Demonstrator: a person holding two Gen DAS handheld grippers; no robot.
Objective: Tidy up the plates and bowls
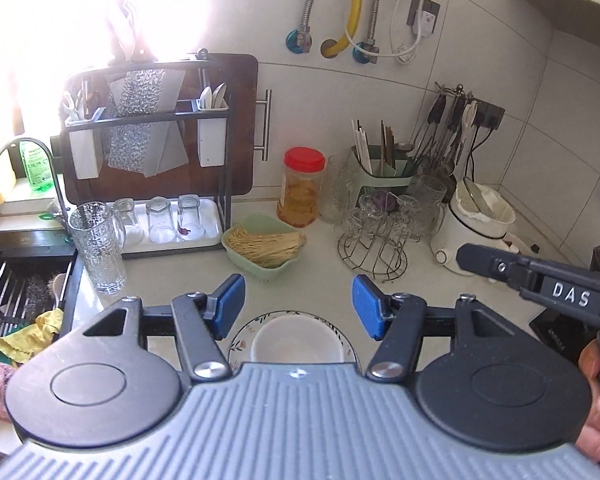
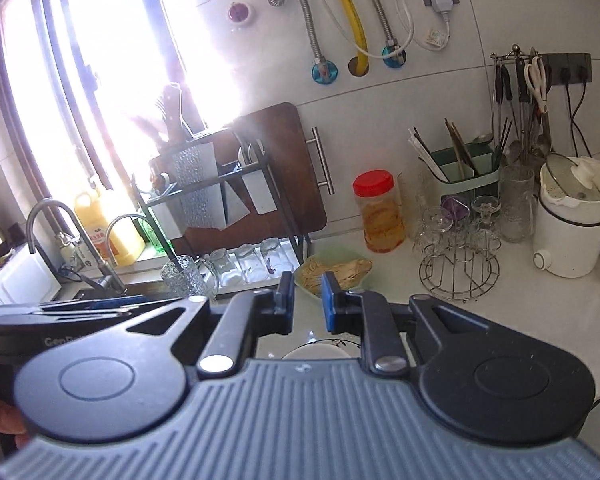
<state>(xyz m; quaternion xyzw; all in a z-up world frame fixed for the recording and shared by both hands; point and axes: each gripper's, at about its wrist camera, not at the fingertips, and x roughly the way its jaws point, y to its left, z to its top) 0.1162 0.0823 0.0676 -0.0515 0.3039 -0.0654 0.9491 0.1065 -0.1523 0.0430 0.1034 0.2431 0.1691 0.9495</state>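
one white bowl (image 1: 296, 340) upright, nested in plate (image 1: 340, 334)

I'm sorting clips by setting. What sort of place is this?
A home kitchen counter, most likely: a sink faucet by the window, a dish rack with drinking glasses under it, and a floral plate holding a white bowl.
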